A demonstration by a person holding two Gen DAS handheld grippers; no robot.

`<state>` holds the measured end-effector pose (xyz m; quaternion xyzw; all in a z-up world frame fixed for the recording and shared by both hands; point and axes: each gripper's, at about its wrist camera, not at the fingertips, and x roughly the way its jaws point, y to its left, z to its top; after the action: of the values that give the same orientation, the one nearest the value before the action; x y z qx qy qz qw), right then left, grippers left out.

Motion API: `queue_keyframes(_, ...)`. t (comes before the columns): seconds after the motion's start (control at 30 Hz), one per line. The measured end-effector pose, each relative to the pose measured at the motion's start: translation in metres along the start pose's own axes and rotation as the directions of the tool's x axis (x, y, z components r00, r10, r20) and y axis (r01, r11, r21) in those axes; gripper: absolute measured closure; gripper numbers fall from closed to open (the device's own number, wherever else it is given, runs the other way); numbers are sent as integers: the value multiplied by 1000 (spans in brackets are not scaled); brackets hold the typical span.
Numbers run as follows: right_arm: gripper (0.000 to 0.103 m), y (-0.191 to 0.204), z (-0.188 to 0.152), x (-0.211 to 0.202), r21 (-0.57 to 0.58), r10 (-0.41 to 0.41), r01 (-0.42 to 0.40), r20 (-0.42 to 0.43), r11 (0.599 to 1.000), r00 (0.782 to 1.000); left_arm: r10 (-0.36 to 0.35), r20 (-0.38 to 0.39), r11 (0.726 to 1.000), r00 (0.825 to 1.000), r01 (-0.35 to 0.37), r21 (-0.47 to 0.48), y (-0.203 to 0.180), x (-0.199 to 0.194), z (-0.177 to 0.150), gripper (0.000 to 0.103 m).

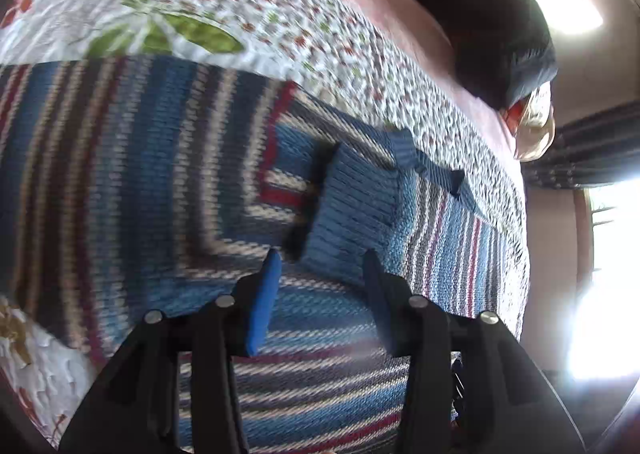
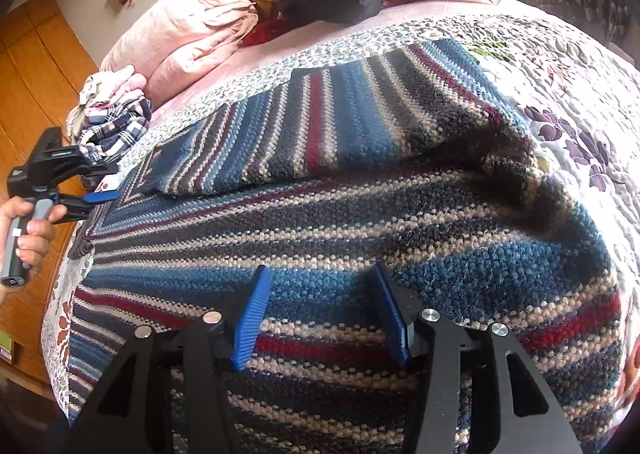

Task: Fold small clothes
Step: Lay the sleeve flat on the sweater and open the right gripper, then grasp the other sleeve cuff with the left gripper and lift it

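Basically 1 striped knit sweater (image 2: 360,189) on quilt (image 2: 580,65), L gripper (image 1: 322,258) & R gripper (image 2: 320,274) both wide apart, empty.

Left wrist view is pretty motion-smeared, with the bright window (image 1: 608,282) at right blown out to pure white glare. Right wrist view is sharp and evenly daylit. Both bend hard at the fisheye edges, corners black.
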<state>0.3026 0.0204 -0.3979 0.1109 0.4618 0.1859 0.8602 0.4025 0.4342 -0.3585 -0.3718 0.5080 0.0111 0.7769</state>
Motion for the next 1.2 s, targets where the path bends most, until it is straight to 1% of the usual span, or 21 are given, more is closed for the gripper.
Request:
queue_keyframes(0.07, 44, 5, 0, 1, -25, -14, 14, -6, 1000, 1000, 20, 82, 997, 996, -14, -70, 45, -45, 4, 42)
queue_keyframes(0.13, 40, 11, 0, 2, -55, -38, 37, -18, 998, 999, 57, 163, 987, 985, -31, -157, 98, -92, 4, 40)
queue_keyframes(0.17, 39, 14, 1, 2, -67, -50, 48, -25, 997, 998, 82, 199, 977, 977, -40, -207, 126, -113, 5, 40)
queue_keyframes(0.23, 38, 20, 2, 2, -75, -71, 68, -40, 995, 997, 131, 258, 948, 957, -45, -314, 180, -153, 4, 40)
queue_keyframes(0.33, 37, 25, 4, -4, -45, -61, 58, -63, 997, 996, 206, 301, 903, 931, -63, -425, 245, -195, 7, 40)
queue_keyframes(0.4, 37, 32, 3, -8, -34, -53, 50, -73, 998, 996, 222, 304, 882, 926, -59, -467, 274, -205, 12, 40)
queue_keyframes(0.47, 37, 41, 2, -13, -35, -48, 46, -74, 998, 996, 235, 304, 869, 923, -59, -491, 296, -208, 18, 40)
queue_keyframes(0.57, 37, 56, -1, -21, -48, -35, 31, -79, 998, 996, 226, 318, 857, 921, -33, -515, 317, -200, 30, 39)
queue_keyframes(0.7, 37, 76, -3, -27, -57, -9, 4, -87, 998, 996, 225, 314, 845, 922, -24, -534, 332, -178, 47, 39)
queue_keyframes(0.77, 37, 84, -5, -29, -54, 1, -6, -93, 999, 996, 218, 332, 844, 918, -7, -536, 336, -172, 54, 35)
queue_keyframes(0.83, 37, 92, -6, -30, -51, 16, -21, -99, 998, 995, 222, 347, 846, 911, -3, -532, 339, -170, 59, 34)
queue_keyframes(0.87, 37, 96, -7, -31, -56, 20, -26, -101, 998, 995, 226, 351, 847, 909, -6, -531, 339, -170, 62, 38)
queue_keyframes(0.9, 37, 99, -8, -31, -63, 23, -29, -101, 998, 995, 237, 350, 847, 906, -16, -531, 339, -170, 63, 46)
queue_keyframes(0.97, 37, 106, -8, -31, -73, 29, -37, -104, 997, 994, 255, 335, 843, 907, -39, -537, 344, -170, 65, 88)
queue_keyframes(1.0, 37, 108, -8, -30, -76, 31, -40, -106, 996, 994, 258, 332, 842, 907, -43, -538, 346, -171, 66, 92)
queue_keyframes(1.07, 37, 111, -6, -31, -78, 34, -43, -105, 996, 994, 259, 350, 854, 900, -44, -519, 342, -180, 66, 95)
queue_keyframes(1.1, 37, 112, -6, -32, -76, 36, -44, -106, 996, 994, 256, 368, 865, 894, -42, -499, 334, -186, 66, 95)
queue_keyframes(1.2, 37, 114, -3, -35, -73, 36, -45, -109, 996, 993, 214, 434, 904, 875, -10, -426, 302, -207, 71, 96)
